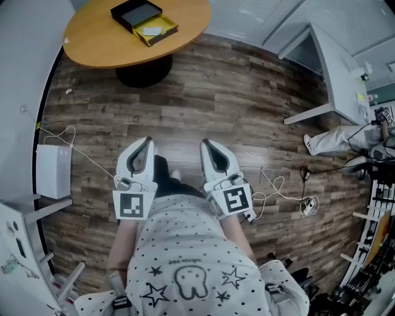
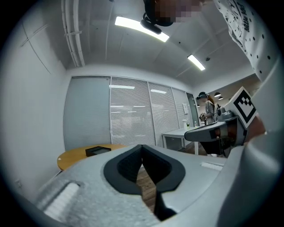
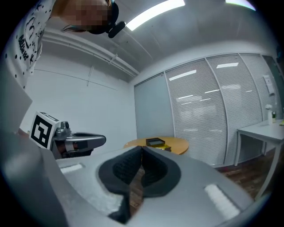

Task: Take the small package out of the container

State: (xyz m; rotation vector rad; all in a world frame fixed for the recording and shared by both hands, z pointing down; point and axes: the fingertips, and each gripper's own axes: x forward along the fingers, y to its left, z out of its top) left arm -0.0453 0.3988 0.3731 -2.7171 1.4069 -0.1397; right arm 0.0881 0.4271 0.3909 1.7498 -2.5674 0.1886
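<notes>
Left gripper [image 1: 147,143] and right gripper [image 1: 205,144] are hovering at the person's waist, each with its jaws pressed together on nothing. Small pale package [image 1: 151,29] is lying in the yellow open container [image 1: 166,33] at the round wooden tabletop's [image 1: 92,37] near edge, beside a black box [image 1: 136,12]. It is well apart and straight ahead, and the left gripper looks slightly nearer.

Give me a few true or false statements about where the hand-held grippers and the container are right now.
1. The left hand-held gripper and right hand-held gripper are both shut and empty. True.
2. The right hand-held gripper touches the container. False: it is held near the person, well apart from it.
3. A white box stands on the floor. True.
4. The container sits on the floor. False: it is on the round table.
</notes>
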